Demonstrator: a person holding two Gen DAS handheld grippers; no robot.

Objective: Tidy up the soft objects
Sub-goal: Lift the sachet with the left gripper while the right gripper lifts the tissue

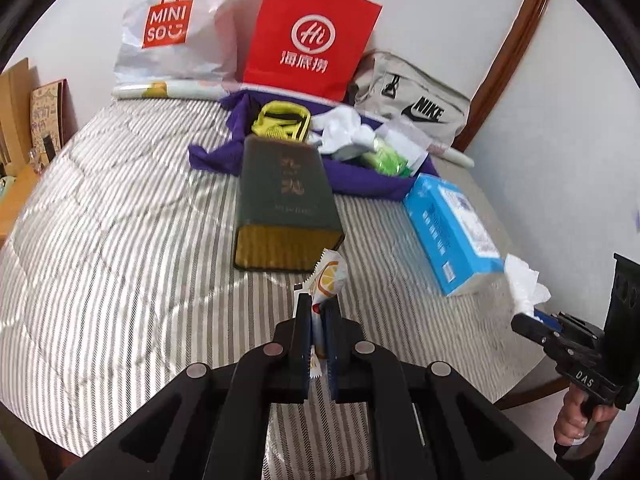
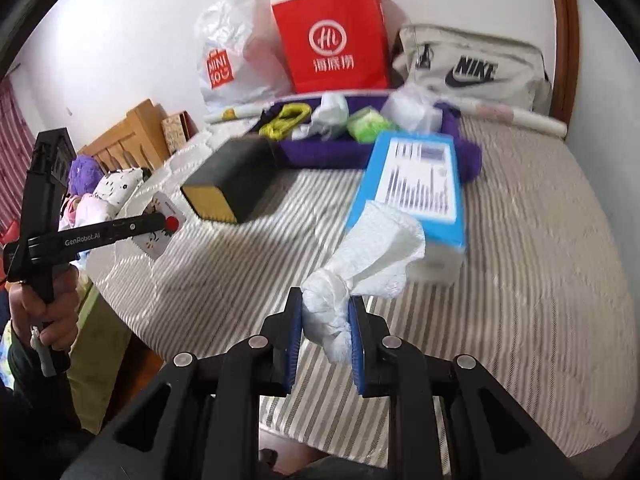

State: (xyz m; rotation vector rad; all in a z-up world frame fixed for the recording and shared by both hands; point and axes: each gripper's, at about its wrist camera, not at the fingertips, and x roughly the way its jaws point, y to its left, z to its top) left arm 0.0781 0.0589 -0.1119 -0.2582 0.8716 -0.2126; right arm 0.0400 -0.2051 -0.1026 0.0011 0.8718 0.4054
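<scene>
My left gripper is shut on a small white packet with an orange-slice print, held above the striped bedcover. The same packet shows at the left gripper in the right wrist view. My right gripper is shut on a crumpled white tissue, lifted off the bed; in the left wrist view that tissue sticks up from the right gripper. A purple cloth tray at the back holds a yellow-green item, white tissues and a green pack.
A dark green tin box lies mid-bed, and a blue tissue box to its right. Against the wall stand a red paper bag, a white Miniso bag and a grey Nike bag. Soft toys lie left of the bed.
</scene>
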